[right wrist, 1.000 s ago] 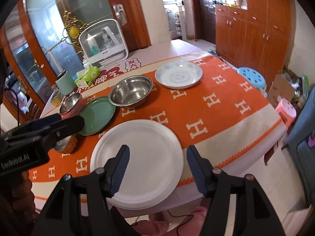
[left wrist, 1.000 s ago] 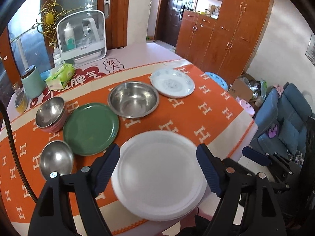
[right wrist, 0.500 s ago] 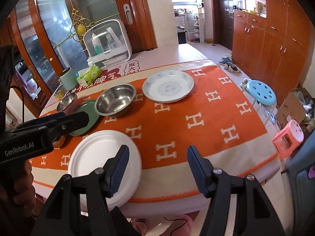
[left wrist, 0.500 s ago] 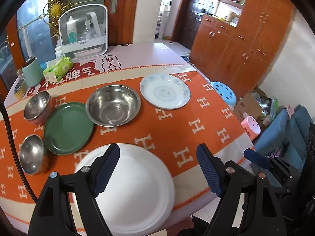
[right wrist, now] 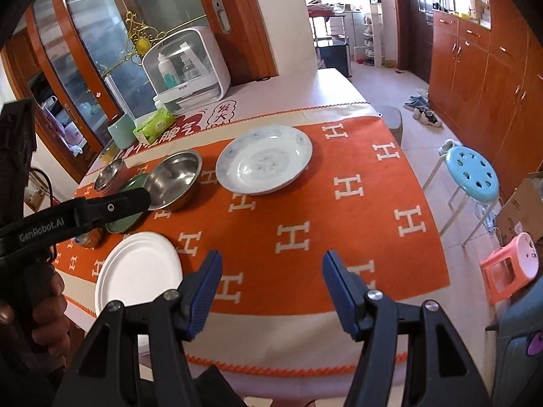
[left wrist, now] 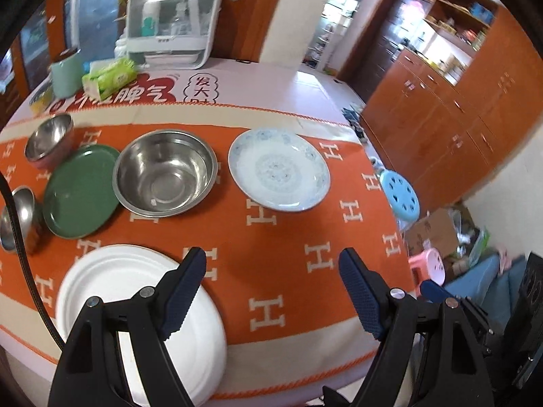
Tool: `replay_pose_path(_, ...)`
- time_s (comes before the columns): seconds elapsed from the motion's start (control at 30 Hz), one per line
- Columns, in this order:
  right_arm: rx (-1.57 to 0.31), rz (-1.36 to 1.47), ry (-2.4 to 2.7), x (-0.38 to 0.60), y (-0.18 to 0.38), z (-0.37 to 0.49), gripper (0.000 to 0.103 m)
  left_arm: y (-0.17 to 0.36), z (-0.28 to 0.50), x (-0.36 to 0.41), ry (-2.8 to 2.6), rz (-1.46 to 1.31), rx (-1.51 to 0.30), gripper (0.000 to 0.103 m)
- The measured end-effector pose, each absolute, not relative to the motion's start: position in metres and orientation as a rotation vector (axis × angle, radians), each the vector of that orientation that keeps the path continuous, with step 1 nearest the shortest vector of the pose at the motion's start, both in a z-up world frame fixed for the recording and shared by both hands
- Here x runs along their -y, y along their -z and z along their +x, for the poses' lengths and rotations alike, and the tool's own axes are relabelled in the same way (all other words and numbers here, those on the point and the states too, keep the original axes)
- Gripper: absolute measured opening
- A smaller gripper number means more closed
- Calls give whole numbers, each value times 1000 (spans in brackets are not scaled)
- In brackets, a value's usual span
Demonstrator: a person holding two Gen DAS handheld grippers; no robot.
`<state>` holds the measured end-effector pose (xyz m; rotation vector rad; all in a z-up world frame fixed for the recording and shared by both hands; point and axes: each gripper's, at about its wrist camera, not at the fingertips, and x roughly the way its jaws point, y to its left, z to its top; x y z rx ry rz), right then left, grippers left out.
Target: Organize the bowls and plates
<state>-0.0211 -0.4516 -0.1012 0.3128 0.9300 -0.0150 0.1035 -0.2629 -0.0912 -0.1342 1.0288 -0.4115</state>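
Observation:
On the orange cloth lie a white plate [left wrist: 135, 291] [right wrist: 139, 268] near the front edge, a green plate [left wrist: 79, 191] [right wrist: 130, 210], a large steel bowl [left wrist: 164, 176] [right wrist: 174, 179] and a blue-patterned white plate [left wrist: 278, 169] [right wrist: 264, 159]. Two small steel bowls [left wrist: 49, 137] [left wrist: 18, 218] stand at the left. My left gripper [left wrist: 273, 291] is open and holds nothing, its left finger over the white plate's right rim. My right gripper [right wrist: 271, 288] hovers open over bare cloth, right of the white plate. The left gripper's body [right wrist: 78, 212] crosses the right wrist view.
At the back stand a white dish cabinet [left wrist: 173, 23] [right wrist: 188, 68], a tissue pack [left wrist: 108, 78] [right wrist: 154, 125] and a mint canister [left wrist: 66, 73]. Beyond the table's right edge are a blue stool [right wrist: 471, 176] [left wrist: 398, 200], a pink stool [right wrist: 512, 264] and wooden cupboards [right wrist: 485, 78].
Both grippers have slid to the right along the table's front; the white plate, once between their fingers, now lies to their left. Jaw openings look unchanged.

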Motion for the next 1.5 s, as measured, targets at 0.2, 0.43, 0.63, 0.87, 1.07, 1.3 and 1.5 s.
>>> replay_pose_path(0.2,-938,348,-13,487,107,8,62,105,125,274,326,-217,-1069,79)
replay_pose_path(0.43,-937,378,-51,519,112,53,62,124,153,280,243,-309,-1119,79)
replay_pose_path(0.63,-942,435,-96,539,127,94,62,144,179,282,164,-392,-1159,79)
replay_pose_path(0.87,-953,505,-155,552,153,132,62,168,205,288,109,-432,-1202,79)
replay_pose_path(1.07,-994,618,-188,558,193,154,62,186,221,288,84,-466,-1226,79)
replay_pose_path(1.3,-1016,696,-234,554,230,173,62,207,237,290,82,-483,-1237,79)
replay_pose_path(1.5,-1016,715,-283,547,242,181,61,221,250,301,83,-440,-1259,79)
